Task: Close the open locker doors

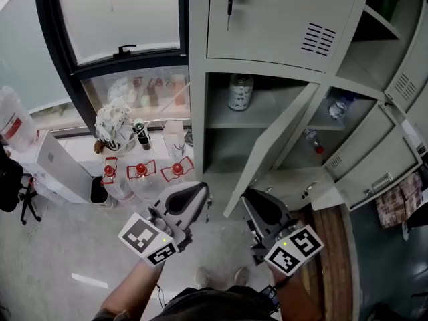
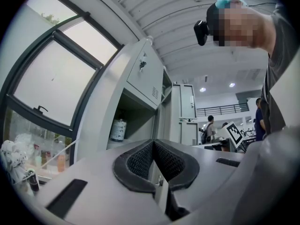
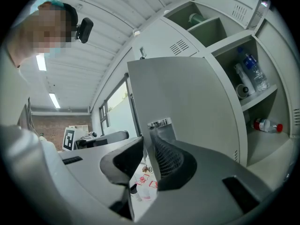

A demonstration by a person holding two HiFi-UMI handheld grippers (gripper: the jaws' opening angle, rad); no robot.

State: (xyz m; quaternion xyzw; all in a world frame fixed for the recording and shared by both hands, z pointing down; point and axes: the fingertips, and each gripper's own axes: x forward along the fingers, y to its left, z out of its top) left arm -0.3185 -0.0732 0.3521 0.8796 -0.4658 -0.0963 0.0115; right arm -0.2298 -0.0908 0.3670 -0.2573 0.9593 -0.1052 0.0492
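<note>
Nearest to the camera, two forearms are reaching forward from the lower edge of the head view, each carrying a gripper with its marker cube turned upward. The left gripper (image 1: 191, 195) is pointing at the locker (image 1: 197, 85), tilted a little upward, and only its own view is showing that its fingers are clenched together on nothing. The right gripper (image 1: 254, 200) is being held about level at the free edge of the open door (image 1: 274, 149). From above, this meeting is not readable. The right gripper view is showing that edge, with its latch plate (image 3: 158, 123), standing between the released fingers, one finger on each side, and the pads are not visibly pressing on it. The door is standing out from the middle row toward the person, and the compartment behind it is holding a jar (image 1: 240, 92) on its shelf. Left of the door's edge, the mouth of this compartment is lying free. Large water bottles (image 1: 141, 172) are standing on the floor near the left gripper, on its left. To the right, further doors (image 1: 364, 149) of the next column are hanging open beside the right gripper, and a red-capped bottle (image 1: 313, 143) is lying in a compartment there. Farthest away, the left gripper view alone is showing people (image 2: 210, 125) in a hall beyond the locker.
</note>
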